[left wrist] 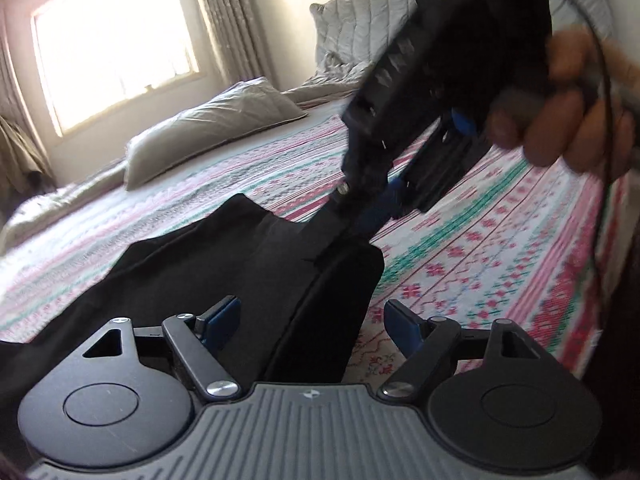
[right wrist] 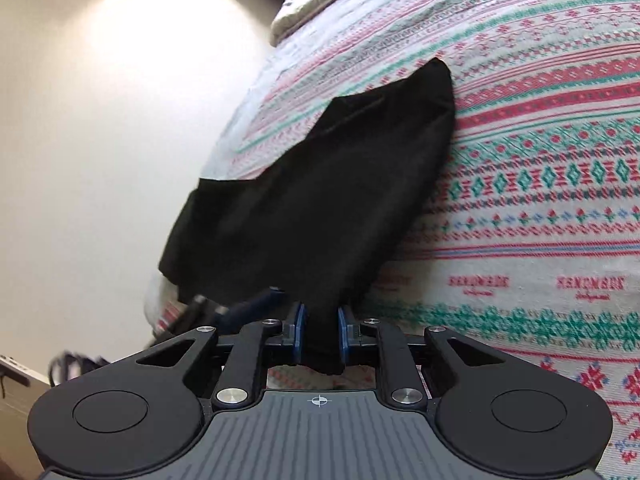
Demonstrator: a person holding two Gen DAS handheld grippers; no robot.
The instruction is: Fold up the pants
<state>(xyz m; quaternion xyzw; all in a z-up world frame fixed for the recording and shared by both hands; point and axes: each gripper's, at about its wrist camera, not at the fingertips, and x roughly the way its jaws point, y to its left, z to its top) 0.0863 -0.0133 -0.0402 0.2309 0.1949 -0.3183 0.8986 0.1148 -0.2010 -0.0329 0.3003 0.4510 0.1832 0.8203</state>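
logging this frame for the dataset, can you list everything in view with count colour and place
pants: one, black, lying on the bedspread, near end pinched in the right gripper
bedspread: one, white with red, pink and green patterned bands, covering the bed
pillows: at least two, grey, at the far end of the bed, one flat and one propped against the wall
window: one, bright, far left wall in the left wrist view
curtains: beige, beside the window
wall: white, left of the bed in the right wrist view
hand: one, holding the right gripper's body
left gripper: one, black with blue pads, open over the pants edge
right gripper: one, black with blue pads, shut on the pants
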